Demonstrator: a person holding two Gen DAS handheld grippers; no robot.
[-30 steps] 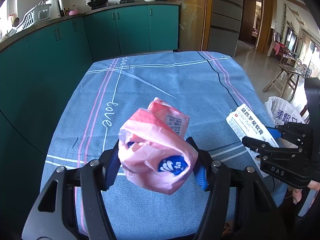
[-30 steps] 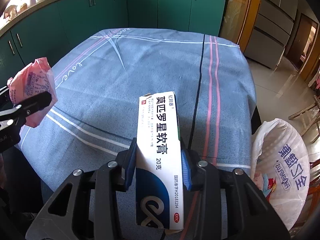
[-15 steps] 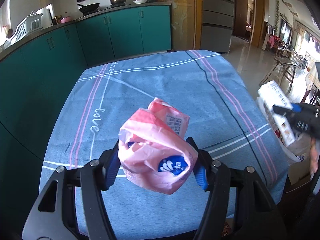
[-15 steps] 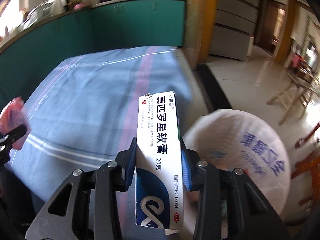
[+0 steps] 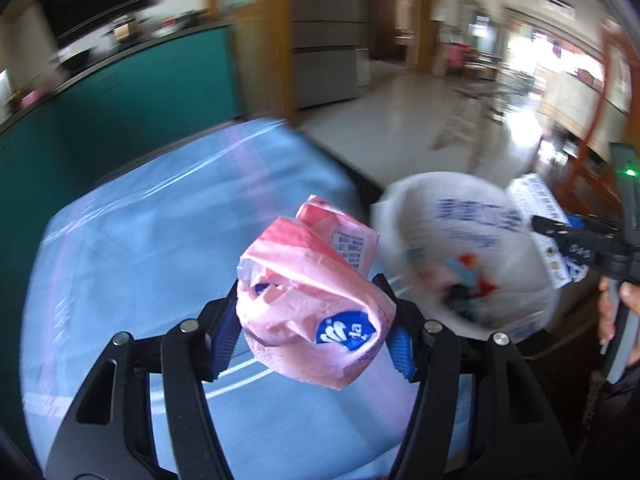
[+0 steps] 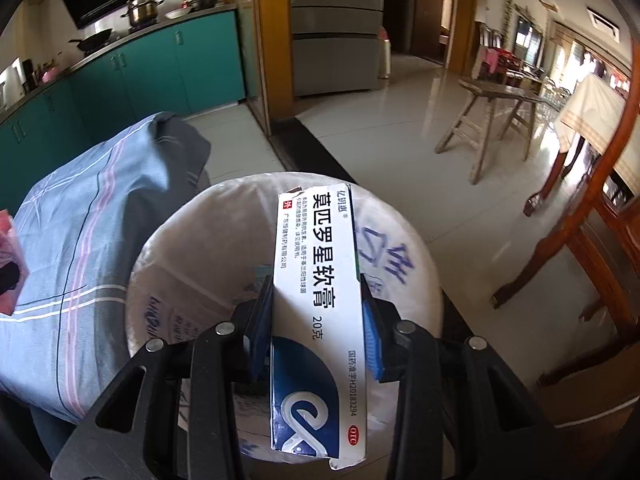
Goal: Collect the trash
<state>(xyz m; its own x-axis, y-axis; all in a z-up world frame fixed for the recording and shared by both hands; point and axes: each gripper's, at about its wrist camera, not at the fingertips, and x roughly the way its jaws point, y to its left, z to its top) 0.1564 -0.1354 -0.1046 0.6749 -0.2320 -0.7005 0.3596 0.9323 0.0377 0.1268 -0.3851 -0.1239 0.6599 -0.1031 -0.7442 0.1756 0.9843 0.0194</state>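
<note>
White-lined bin (image 6: 192, 248) under ointment box (image 6: 320, 300); contents too blurred.

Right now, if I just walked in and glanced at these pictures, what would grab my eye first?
Probably the crumpled pink wrapper clamped in the left gripper, held above the blue striped tablecloth. Next, the long white and blue medicine box pinched in the right gripper, poised directly over the open mouth of a bin lined with a white plastic bag that stands on the floor beside the table.

One wrapper (image 5: 312, 300), one box (image 6: 320, 304), one bin (image 6: 180, 280)
</note>
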